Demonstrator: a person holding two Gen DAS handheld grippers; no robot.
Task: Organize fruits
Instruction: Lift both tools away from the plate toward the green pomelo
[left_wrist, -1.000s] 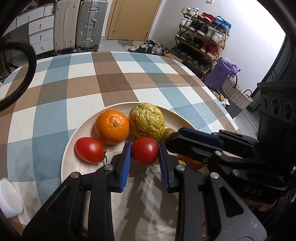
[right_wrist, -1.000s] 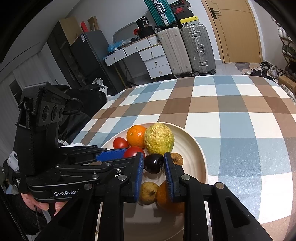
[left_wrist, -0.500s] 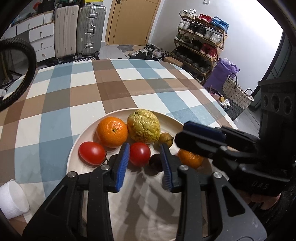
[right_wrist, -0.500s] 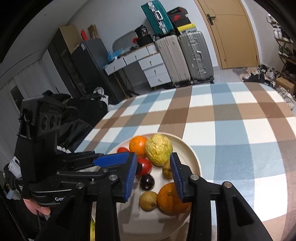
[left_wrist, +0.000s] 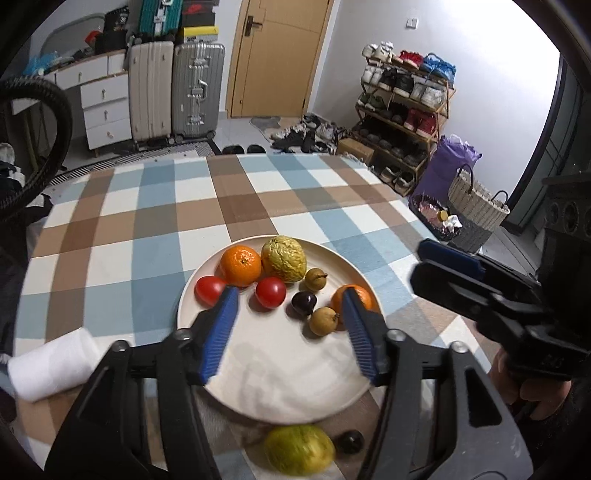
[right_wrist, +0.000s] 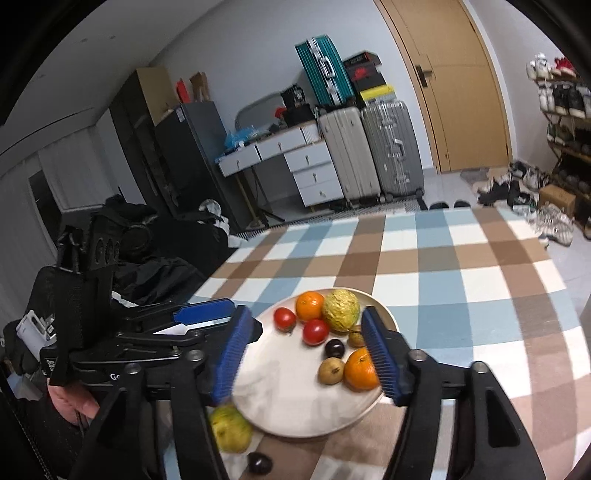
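- Plate (left_wrist: 221, 384): cream, round, set near the front edge of the checked tablecloth (left_wrist: 155, 221). Its near half is bare.
- Fruit on the far half of the plate: an orange (left_wrist: 241, 265) touching a wrinkled yellow-green fruit (left_wrist: 283, 258) on its right; one tomato (left_wrist: 209, 290) at the left rim; a second tomato (left_wrist: 270, 292) just in front of the orange.
- Right part of the plate: a small brown pear (left_wrist: 315, 278), a dark plum (left_wrist: 303, 302), a second brown pear (left_wrist: 324, 321) and a second orange (left_wrist: 354, 295) near the right rim.
- Off the plate, on the cloth at its near edge: a green fruit (left_wrist: 299, 448) with a small dark fruit (left_wrist: 350, 442) just to its right.
- Left gripper (left_wrist: 290, 332): above the near half of the plate, jaws wide apart, nothing between the blue pads.
- Right gripper (right_wrist: 306, 354): above the same plate, jaws spread wide, empty.
- White roll (left_wrist: 51, 365): lies on the cloth to the left of the plate, apart from it.
- Far background: suitcases (left_wrist: 177, 88), a wooden door (left_wrist: 273, 55) and a shoe rack (left_wrist: 402, 110) at far right.
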